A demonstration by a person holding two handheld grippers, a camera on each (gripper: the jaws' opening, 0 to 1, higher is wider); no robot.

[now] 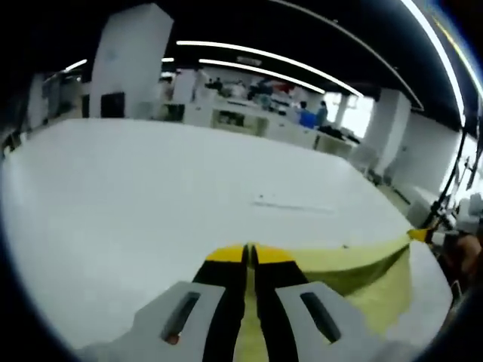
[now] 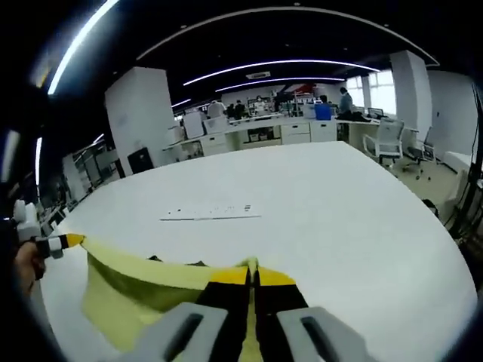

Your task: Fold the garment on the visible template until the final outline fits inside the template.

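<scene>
Early stage, by my judgement: yellow garment [image 2: 143,283] held up off white table [image 2: 339,219], stretched taut between both grippers, no finished fold visible. Template: only faint pale strip [image 2: 211,213] mid-table, unclear if that. Left gripper [image 1: 250,255] jaws pinched together on garment edge. Right gripper [image 2: 253,269] jaws likewise clamped on opposite end.

Long curved white ceiling light strips [image 1: 264,59] burn overhead against a dark ceiling, evenly washing the wide white bench [image 1: 151,196], which glares nearly featureless. Daylight flares through far windows [image 2: 370,87]. Fisheye distortion bends the edges; the background office looks soft, possibly out of focus. Shadows are faint in the yellow fabric garment [image 2: 128,290] folds.
</scene>
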